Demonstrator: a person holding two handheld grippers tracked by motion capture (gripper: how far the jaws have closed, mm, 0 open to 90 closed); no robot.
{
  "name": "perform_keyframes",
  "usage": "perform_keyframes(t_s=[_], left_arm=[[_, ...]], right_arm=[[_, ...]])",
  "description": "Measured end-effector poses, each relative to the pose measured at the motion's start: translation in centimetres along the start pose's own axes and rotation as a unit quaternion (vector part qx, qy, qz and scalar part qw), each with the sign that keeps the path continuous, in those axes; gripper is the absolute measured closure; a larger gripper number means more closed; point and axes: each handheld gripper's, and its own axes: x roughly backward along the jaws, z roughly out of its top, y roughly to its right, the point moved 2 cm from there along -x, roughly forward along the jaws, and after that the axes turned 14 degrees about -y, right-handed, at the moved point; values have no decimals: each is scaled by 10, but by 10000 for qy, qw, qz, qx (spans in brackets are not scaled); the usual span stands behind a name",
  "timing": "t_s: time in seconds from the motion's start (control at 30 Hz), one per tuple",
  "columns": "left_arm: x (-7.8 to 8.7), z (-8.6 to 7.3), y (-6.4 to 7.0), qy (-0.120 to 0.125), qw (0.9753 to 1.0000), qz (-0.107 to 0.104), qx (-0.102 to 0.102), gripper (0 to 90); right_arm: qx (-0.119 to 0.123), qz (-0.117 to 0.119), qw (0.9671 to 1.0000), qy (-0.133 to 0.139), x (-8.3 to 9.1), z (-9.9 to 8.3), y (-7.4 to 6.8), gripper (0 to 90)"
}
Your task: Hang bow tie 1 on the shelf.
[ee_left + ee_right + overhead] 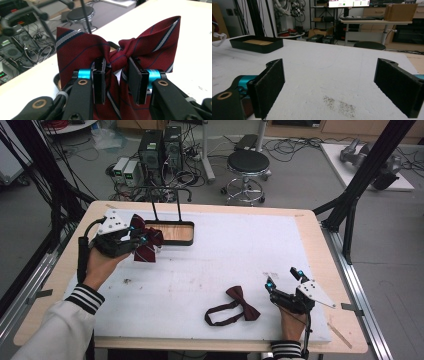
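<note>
My left gripper [141, 239] pinches the striped bow tie [117, 53] at its knot near the tray [172, 233] — I lower it level; my right gripper [284, 281] waits, jaws wide.

1. This is a lab or research workroom, not a home.
2. The table [310, 227] is a plain wooden bench with a white foam sheet [225, 270] on top, framed by black metal posts [367, 175] and rails.
3. On the grey floor behind it stand two computer towers [161, 147] and small boxes with lit green displays [126, 171], amid tangled cables [292, 145].
4. A round black stool [248, 164] on a chrome base stands near them.
5. The right gripper view shows a desk [374, 22] with a keyboard [358, 18], a screen [349, 3], cardboard boxes [402, 11] and shelves of equipment [322, 15].
6. A grey robot part [356, 152] lies on a white board on the floor.
</note>
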Motion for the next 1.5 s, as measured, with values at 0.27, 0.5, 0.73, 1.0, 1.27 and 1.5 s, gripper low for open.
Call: perform_keyframes(t_s=[0.27, 0.5, 0.73, 1.0, 1.27, 1.5], left_arm=[[9, 2, -21, 357, 9990, -52, 262, 685], [15, 7, -40, 379, 9987, 0, 339, 685], [16, 9, -61, 446, 9978, 78, 480, 685], [15, 17, -81, 464, 9975, 121, 525, 685], [13, 24, -94, 436, 9974, 161, 547, 685], [12, 32, -105, 455, 9972, 202, 561, 685]], right_arm=[[13, 0, 10000, -2, 0, 0, 0, 89], [54, -11, 10000, -5, 0, 0, 0, 89], [27, -10, 10000, -4, 0, 0, 0, 89], [59, -15, 10000, 3, 0, 0, 0, 89], [32, -20, 10000, -13, 0, 0, -1, 89], [36, -11, 10000, -18, 0, 0, 0, 89]])
